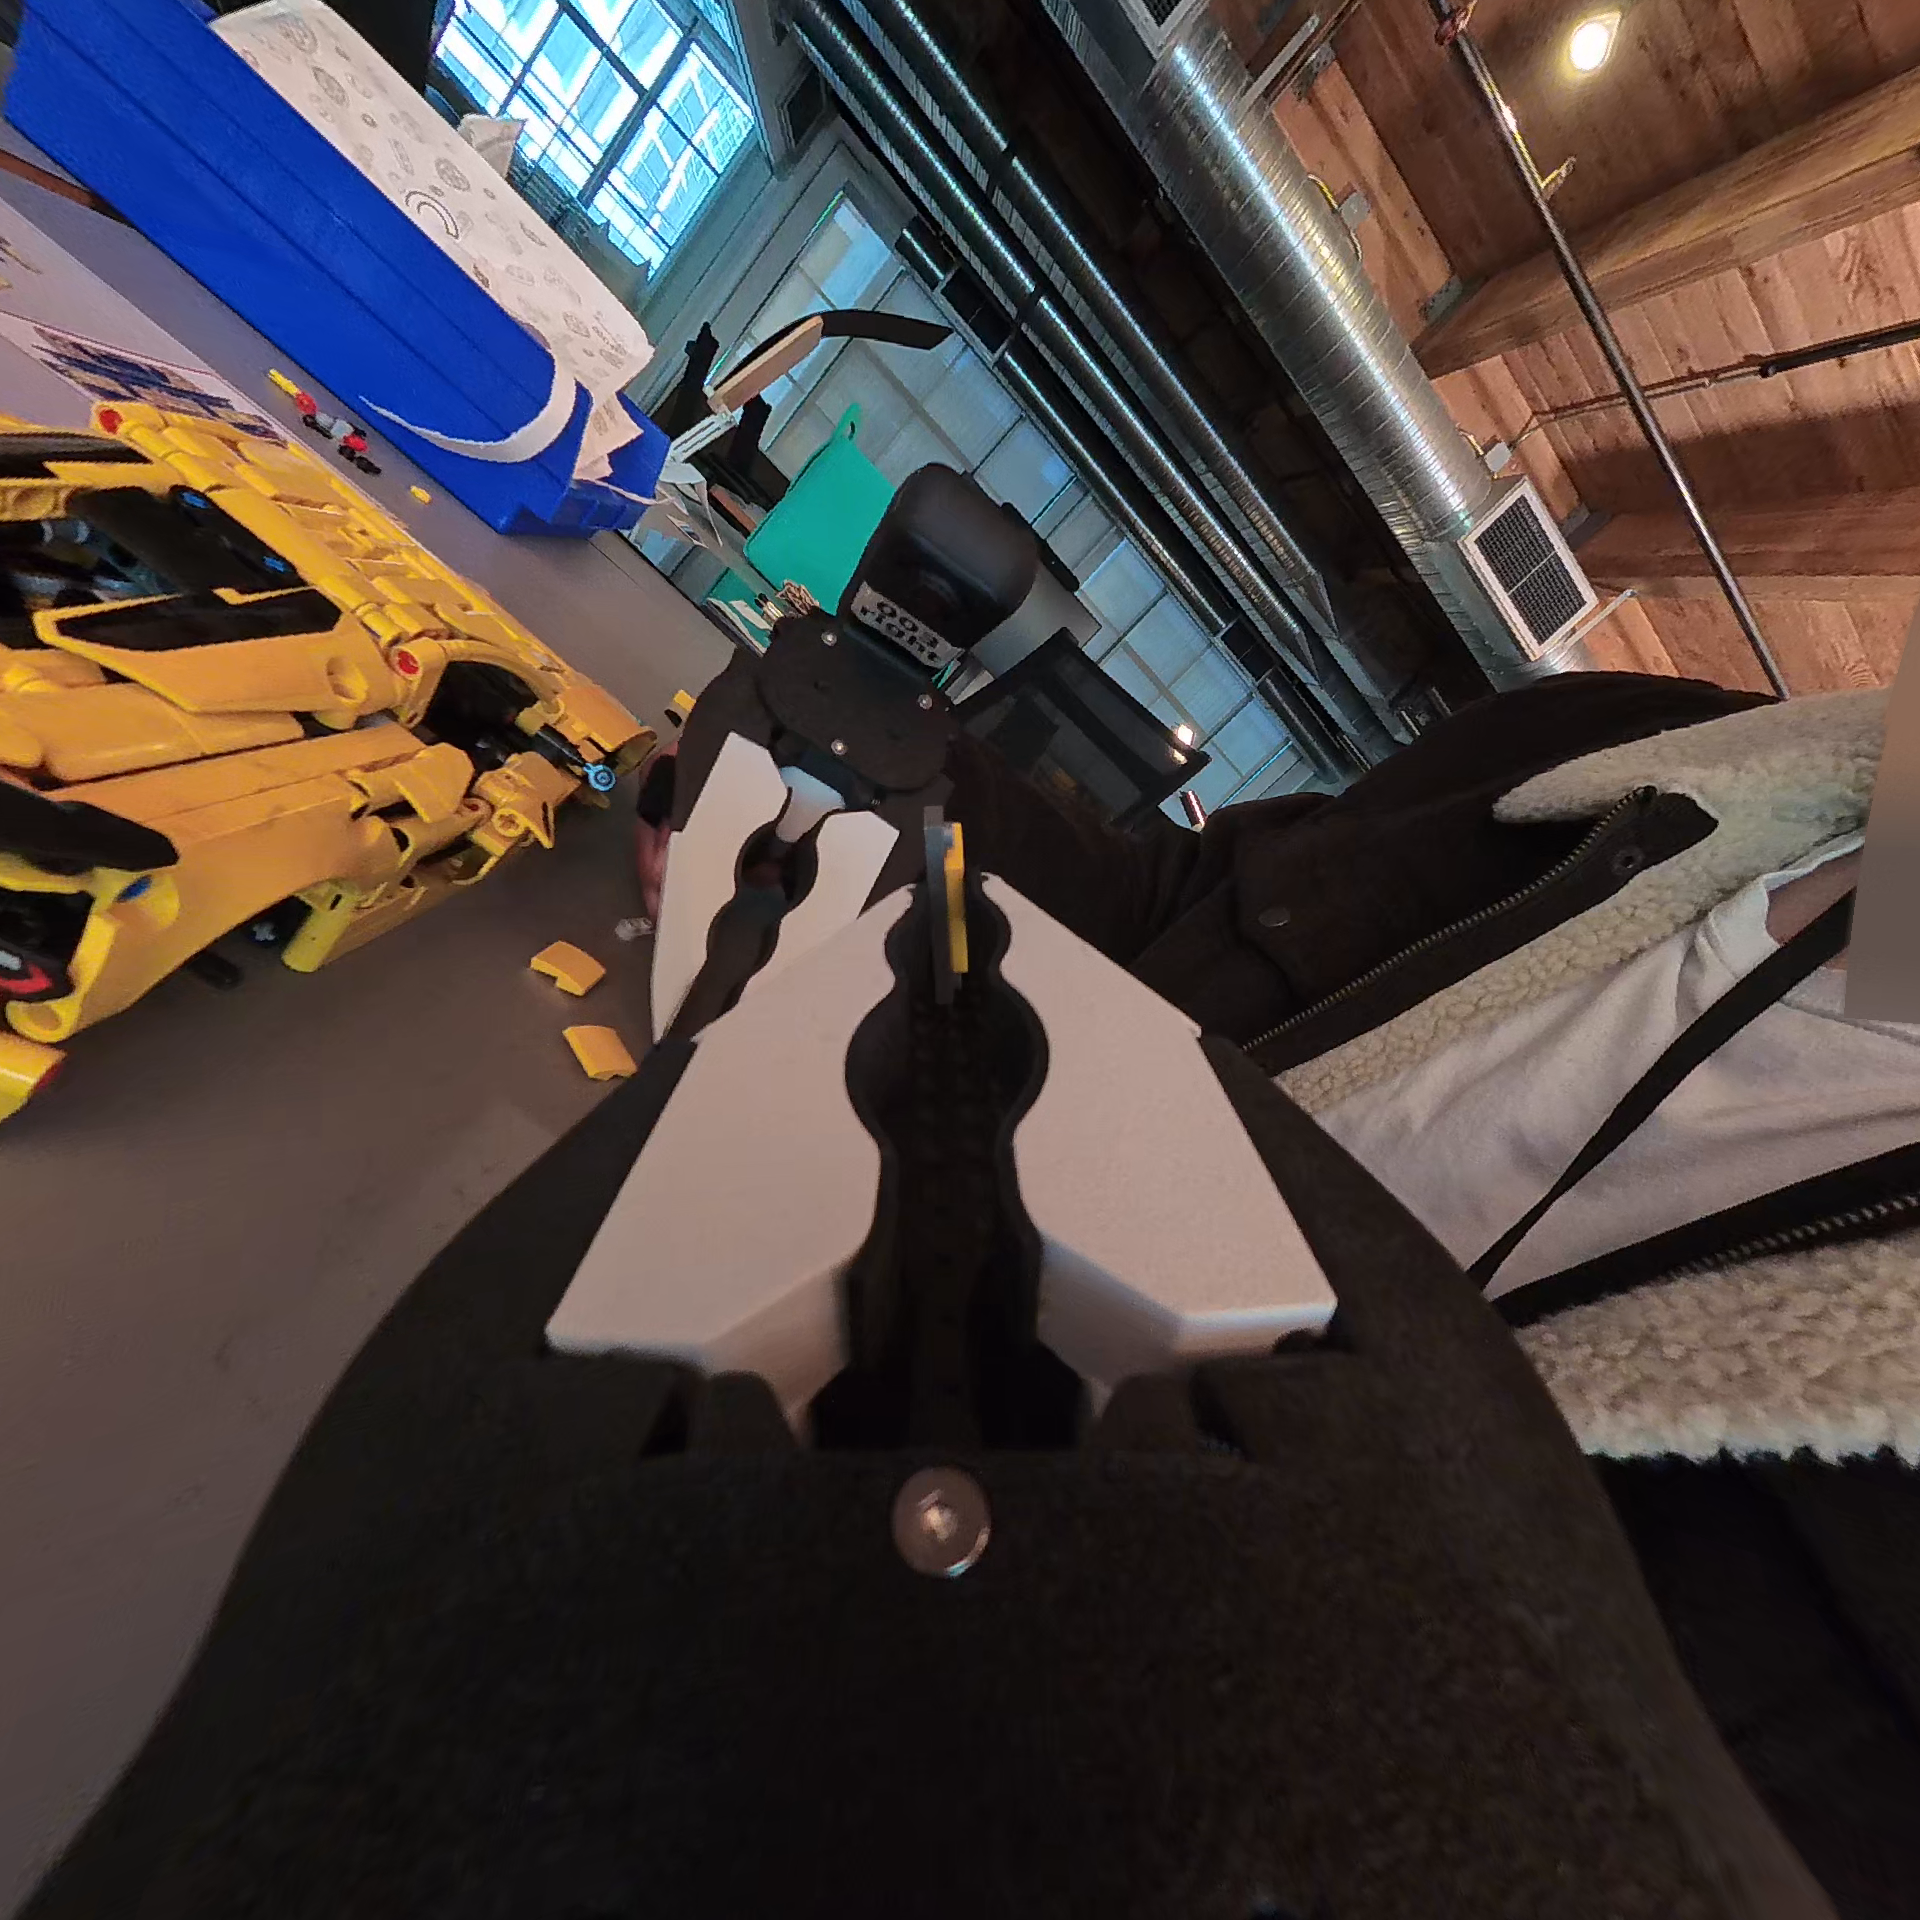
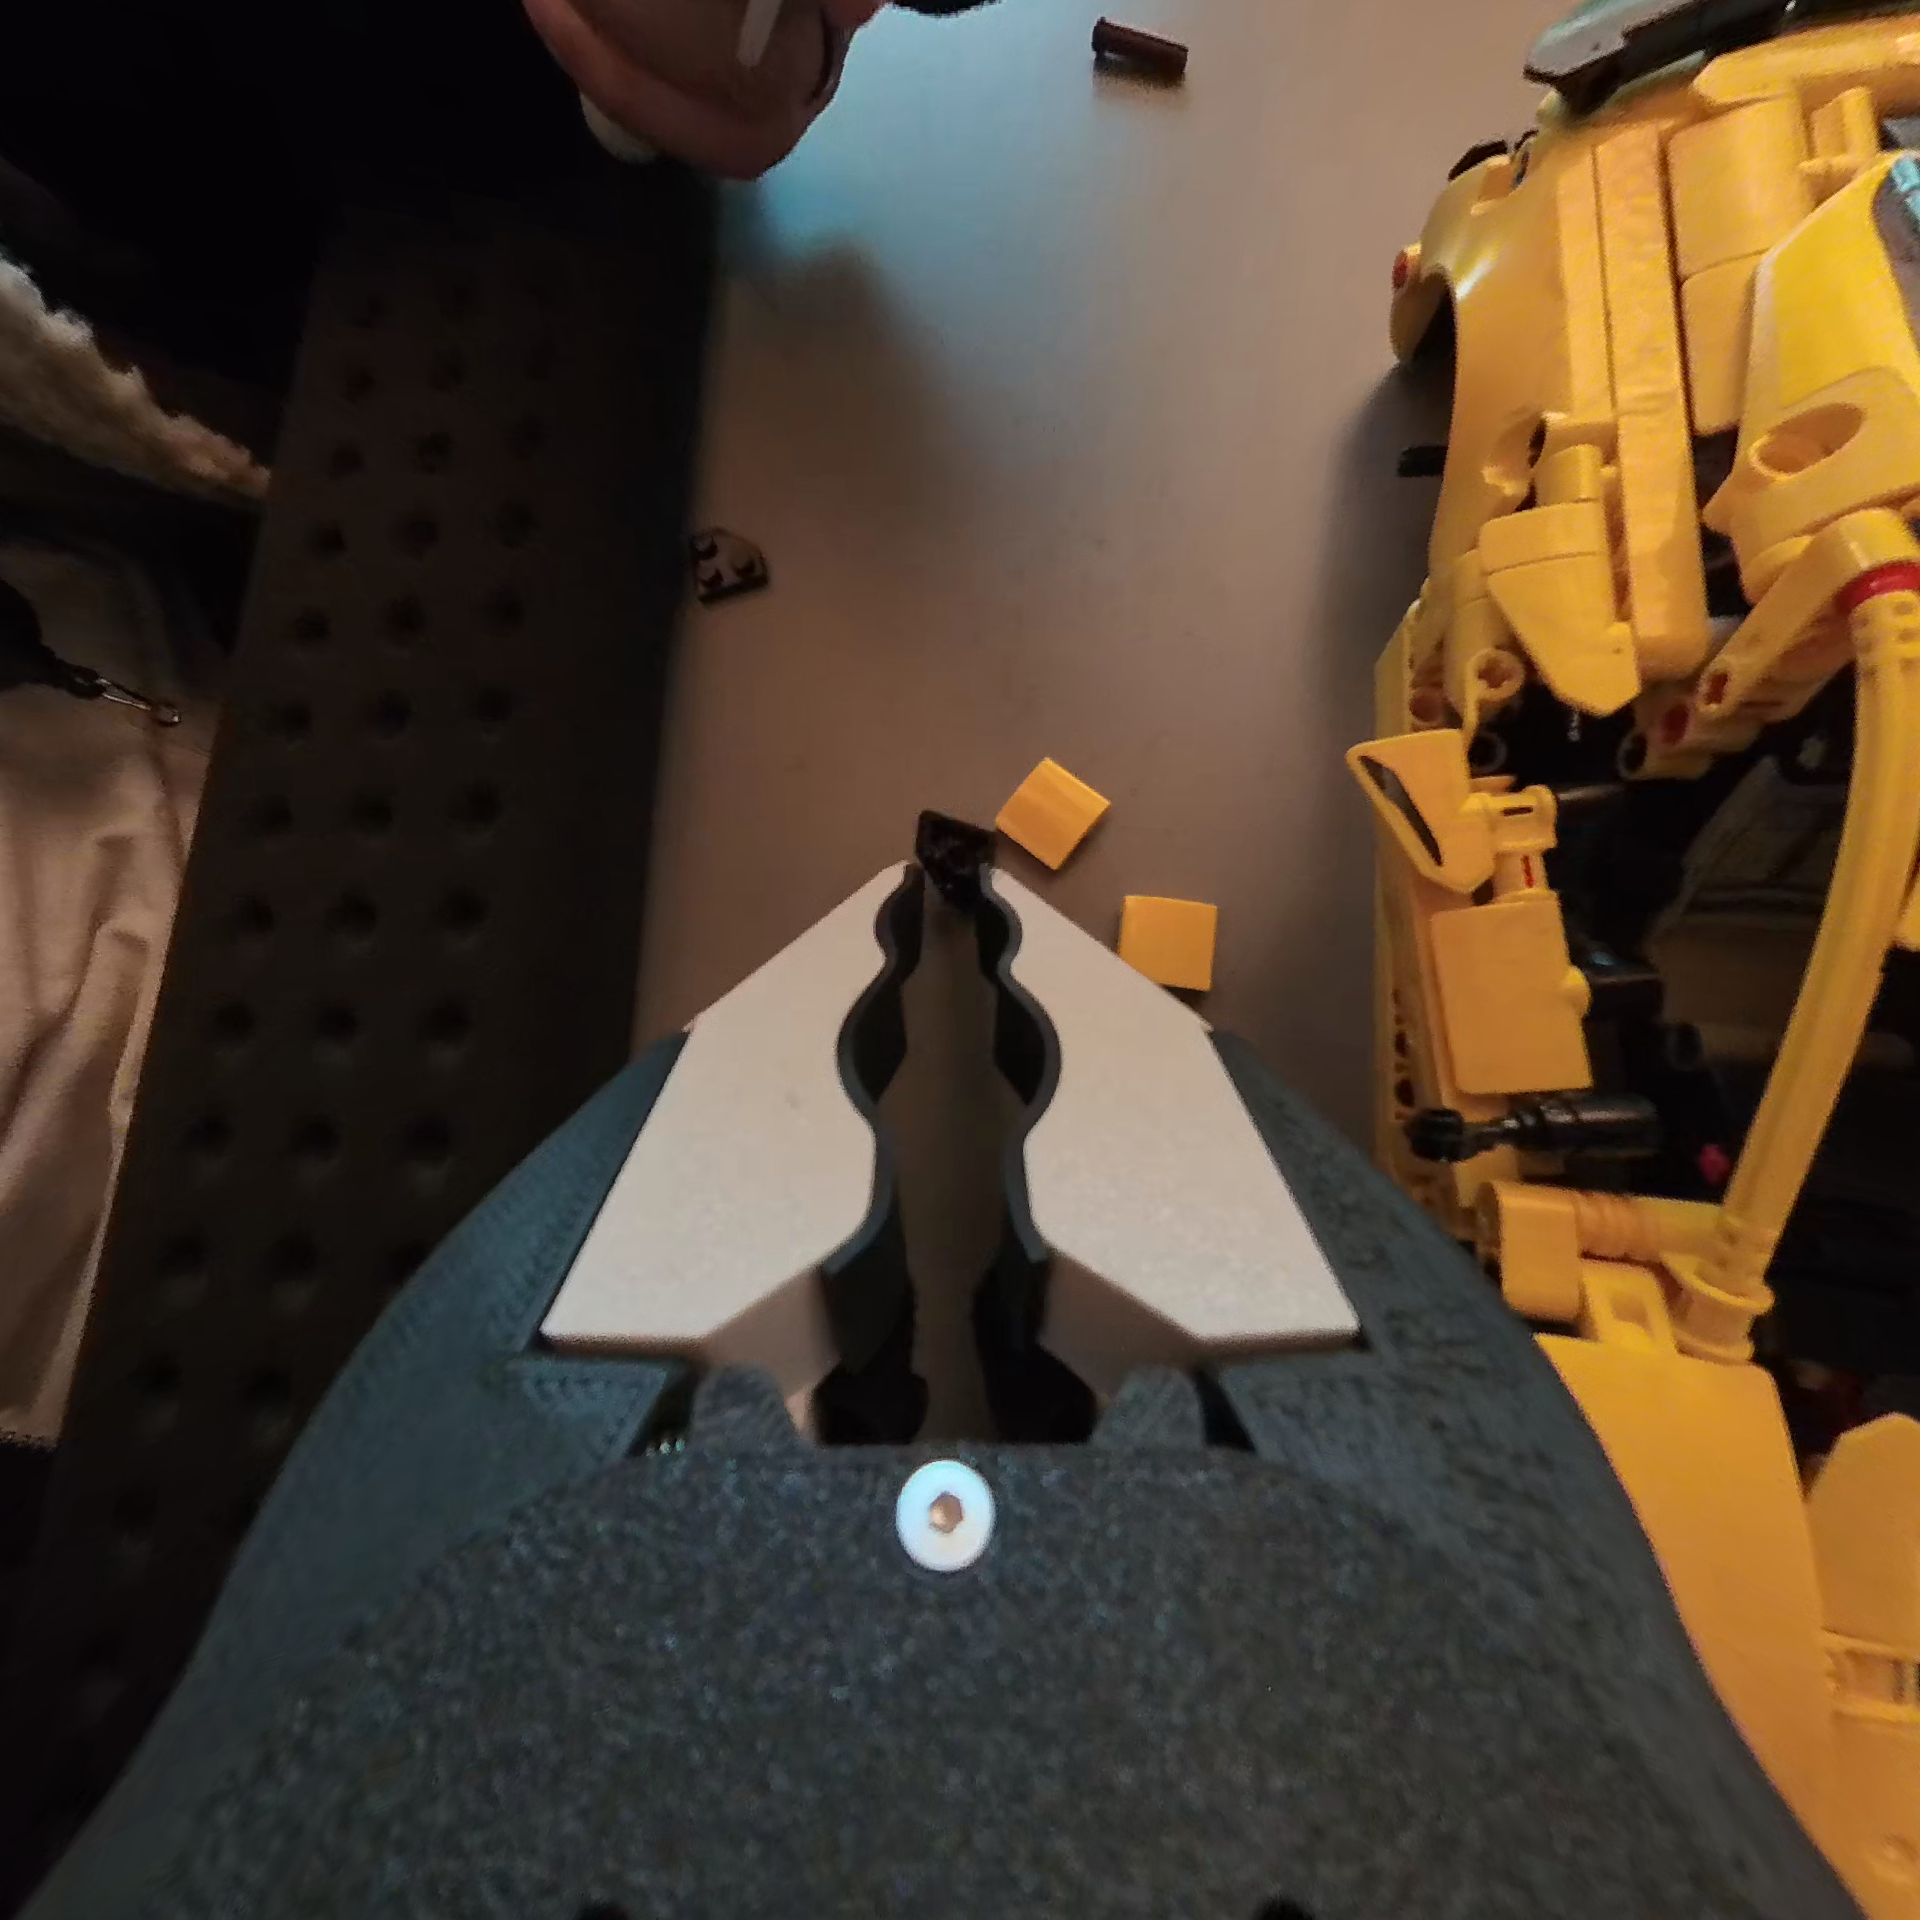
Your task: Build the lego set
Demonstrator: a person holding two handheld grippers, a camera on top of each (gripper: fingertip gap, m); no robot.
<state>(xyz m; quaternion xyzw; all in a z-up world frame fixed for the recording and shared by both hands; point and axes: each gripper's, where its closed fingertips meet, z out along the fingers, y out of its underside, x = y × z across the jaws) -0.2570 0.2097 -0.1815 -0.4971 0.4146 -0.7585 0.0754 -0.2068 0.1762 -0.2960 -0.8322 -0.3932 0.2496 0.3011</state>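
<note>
Flat yellow-and-grey lego piece (image 1: 948,902) pinched edge-on at left gripper (image 1: 943,935) tips, right gripper (image 2: 951,878) clamping small black piece (image 2: 951,847) at its tips, above grey table (image 2: 1039,468)

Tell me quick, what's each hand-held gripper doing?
Left hand-held gripper: shut on a yellow and grey lego piece.
Right hand-held gripper: shut on a small black lego piece.

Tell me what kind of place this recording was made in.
Probably a converted industrial loft used as a workshop or lab: wooden plank ceiling, exposed metal duct, big gridded windows, and a grey worktable with the yellow Lego car.
</note>
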